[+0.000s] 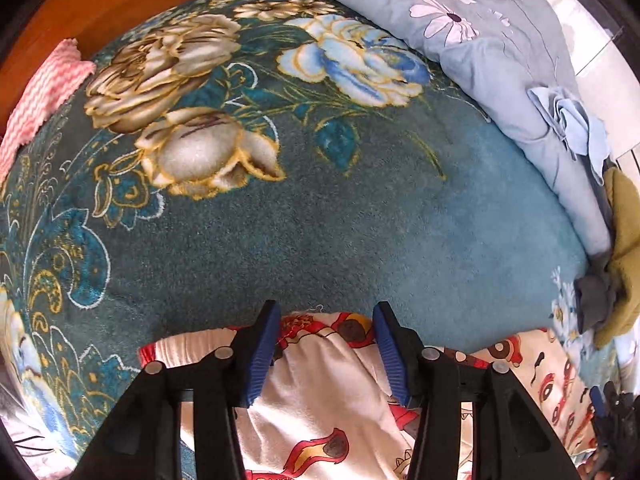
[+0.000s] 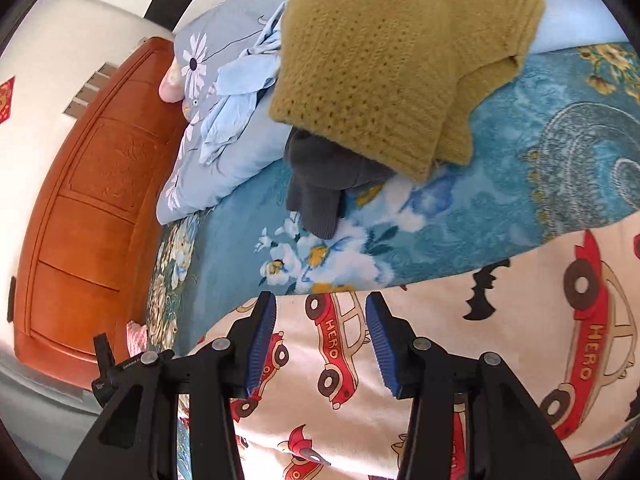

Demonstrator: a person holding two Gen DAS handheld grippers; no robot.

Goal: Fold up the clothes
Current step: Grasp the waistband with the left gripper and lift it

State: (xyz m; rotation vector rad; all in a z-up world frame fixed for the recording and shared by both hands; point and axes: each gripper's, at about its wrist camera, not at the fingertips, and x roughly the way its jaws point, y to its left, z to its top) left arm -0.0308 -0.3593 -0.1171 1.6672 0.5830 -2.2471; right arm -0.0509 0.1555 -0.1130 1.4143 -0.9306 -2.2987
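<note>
Car-print garment (image 2: 460,340): cream cloth printed with red cars marked HERO and black bat shapes, lying on the bed at the near edge of both views, spread under both claws
Garment in left view (image 1: 332,392): a bunched, rumpled part with a red-trimmed edge sits between and below the claw fingers; more of the print runs off to the right
Left claw (image 1: 326,354): spread wide, blue ribbed pads apart, hovering low over the rumpled cloth; whether the pads touch it I cannot tell
Right claw (image 2: 320,340): spread wide, pads apart, poised over the flat part of the garment with one red car showing in the gap; nothing pinched
Bed blanket (image 1: 360,220): teal plush with large beige and blue flowers, covering the bed under everything
Mustard knit sweater (image 2: 384,60): loosely folded heap at the far side of the right view, resting on the blanket and quilt
Dark grey garment (image 2: 324,184): tucked partly under the sweater, one end sticking out toward the claw
Light blue garment (image 2: 236,96): crumpled on the quilt, just beside the sweater
Daisy-print quilt (image 1: 480,52): pale blue-grey with white daisies, rolled along the bed's far right edge
Pink zigzag cloth (image 1: 44,92): at the blanket's left edge, against the wood
Wooden headboard (image 2: 88,208): orange-brown, panelled
</note>
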